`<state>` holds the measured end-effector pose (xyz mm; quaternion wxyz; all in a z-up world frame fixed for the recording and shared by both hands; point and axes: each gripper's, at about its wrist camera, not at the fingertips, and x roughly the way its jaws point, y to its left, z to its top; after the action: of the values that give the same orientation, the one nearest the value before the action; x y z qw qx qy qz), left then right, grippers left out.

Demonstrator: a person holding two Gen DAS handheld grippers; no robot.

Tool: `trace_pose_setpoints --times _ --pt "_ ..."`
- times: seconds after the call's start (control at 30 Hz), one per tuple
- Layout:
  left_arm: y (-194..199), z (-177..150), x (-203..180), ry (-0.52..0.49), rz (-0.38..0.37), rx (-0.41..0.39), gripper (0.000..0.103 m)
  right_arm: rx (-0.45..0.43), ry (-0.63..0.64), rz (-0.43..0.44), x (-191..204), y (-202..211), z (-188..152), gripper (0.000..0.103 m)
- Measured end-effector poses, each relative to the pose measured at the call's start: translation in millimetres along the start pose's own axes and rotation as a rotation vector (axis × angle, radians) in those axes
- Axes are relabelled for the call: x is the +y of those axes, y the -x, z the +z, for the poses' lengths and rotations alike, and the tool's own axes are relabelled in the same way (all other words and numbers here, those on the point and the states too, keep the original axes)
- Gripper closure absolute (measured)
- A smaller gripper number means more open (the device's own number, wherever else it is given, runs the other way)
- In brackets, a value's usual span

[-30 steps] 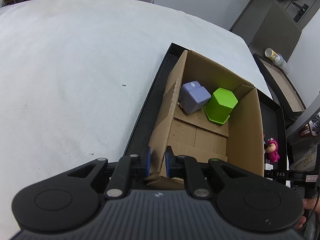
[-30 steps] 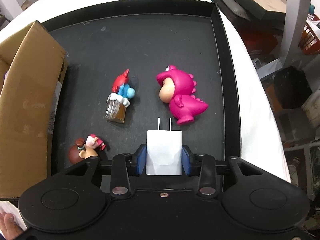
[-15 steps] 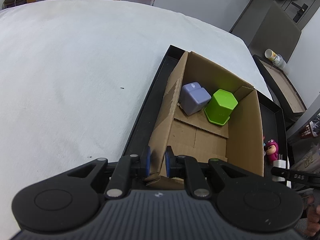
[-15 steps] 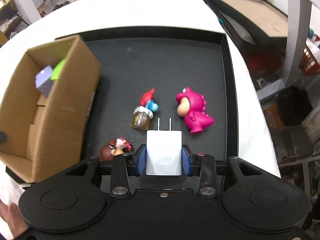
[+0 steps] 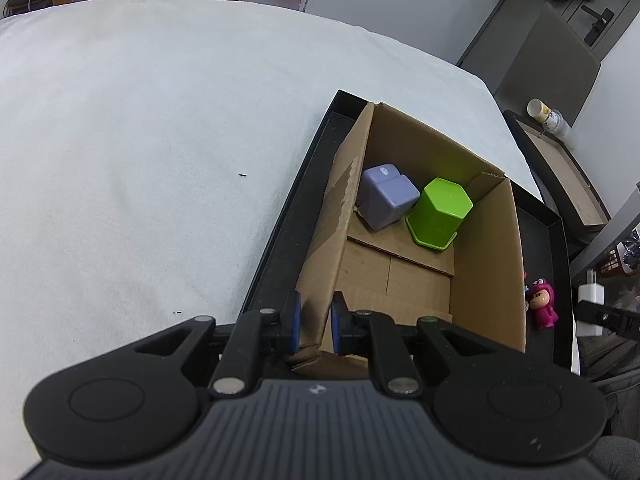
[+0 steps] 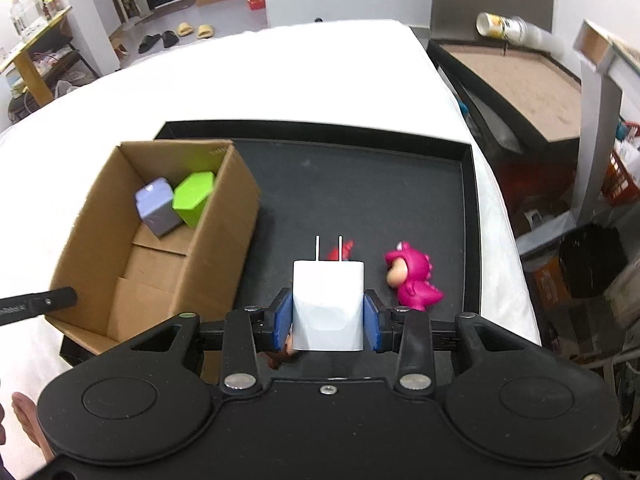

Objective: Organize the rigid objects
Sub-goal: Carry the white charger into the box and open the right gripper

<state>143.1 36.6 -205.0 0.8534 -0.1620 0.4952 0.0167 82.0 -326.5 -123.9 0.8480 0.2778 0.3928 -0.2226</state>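
Note:
My left gripper is shut on the near wall of an open cardboard box that stands in a black tray. A lilac block and a green hexagonal cup lie inside the box. My right gripper is shut on a white plug charger, prongs forward, held above the tray to the right of the box. A pink dinosaur figure and a red figure lie on the tray below.
The tray rests on a white cloth-covered table. A second tray with a can stands to the right beyond the table edge. A brown figure is mostly hidden behind the charger.
My right gripper has risen and pulled back with the charger, so the box and whole tray now show. The left gripper has kept its hold on the box wall.

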Motion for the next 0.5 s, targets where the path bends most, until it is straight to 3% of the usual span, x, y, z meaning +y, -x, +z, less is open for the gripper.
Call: trace_pose_setpoints --times 0.5 --pt "2 -4 1 -0.015 -0.028 0.004 0.090 -0.042 0.021 0.080 35 11 16 0.067"
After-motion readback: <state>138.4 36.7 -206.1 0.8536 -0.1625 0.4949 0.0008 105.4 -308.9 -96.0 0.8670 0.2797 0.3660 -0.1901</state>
